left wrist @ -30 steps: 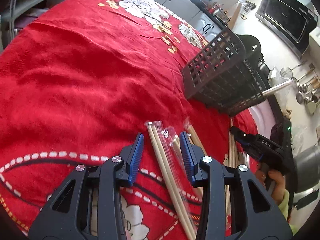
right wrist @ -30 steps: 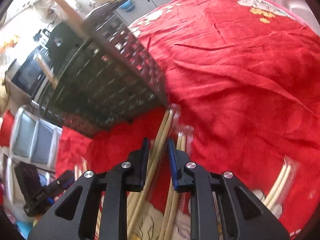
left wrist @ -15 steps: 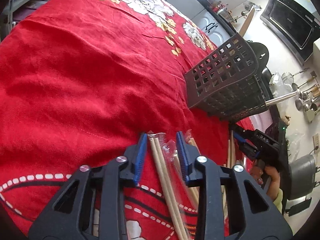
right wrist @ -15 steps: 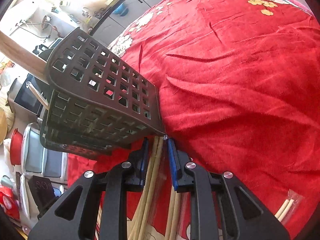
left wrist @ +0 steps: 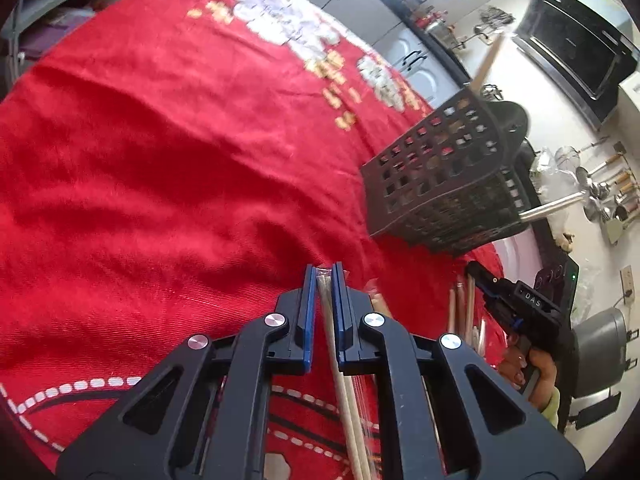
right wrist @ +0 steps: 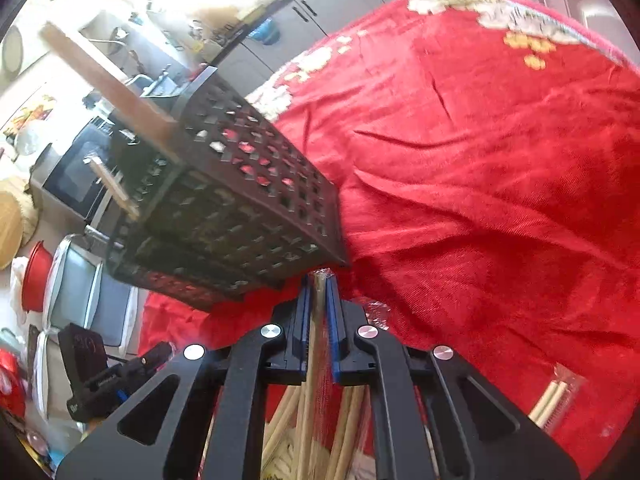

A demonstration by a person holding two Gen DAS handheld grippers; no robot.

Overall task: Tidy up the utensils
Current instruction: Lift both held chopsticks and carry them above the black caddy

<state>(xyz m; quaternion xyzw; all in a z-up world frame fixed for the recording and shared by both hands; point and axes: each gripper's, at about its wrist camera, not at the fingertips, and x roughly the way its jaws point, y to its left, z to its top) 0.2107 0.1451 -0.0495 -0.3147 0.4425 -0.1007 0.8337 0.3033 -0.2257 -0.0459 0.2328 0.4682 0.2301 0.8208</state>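
Note:
My left gripper is shut on a wrapped pair of wooden chopsticks above the red flowered tablecloth. My right gripper is shut on another wrapped chopstick pair, its tip just below the dark perforated utensil basket. The basket holds a wooden handle and a metal handle. More wrapped chopsticks lie on the cloth under my right gripper. The right gripper also shows in the left wrist view.
A loose wrapped chopstick pair lies on the cloth at the right. More chopsticks lie right of my left gripper. Kitchen counters, cabinets, an oven and pots surround the table's far and right sides.
My left gripper has closed onto the chopstick pair and lifted it. My right gripper has raised its chopsticks and moved closer to the basket's lower corner.

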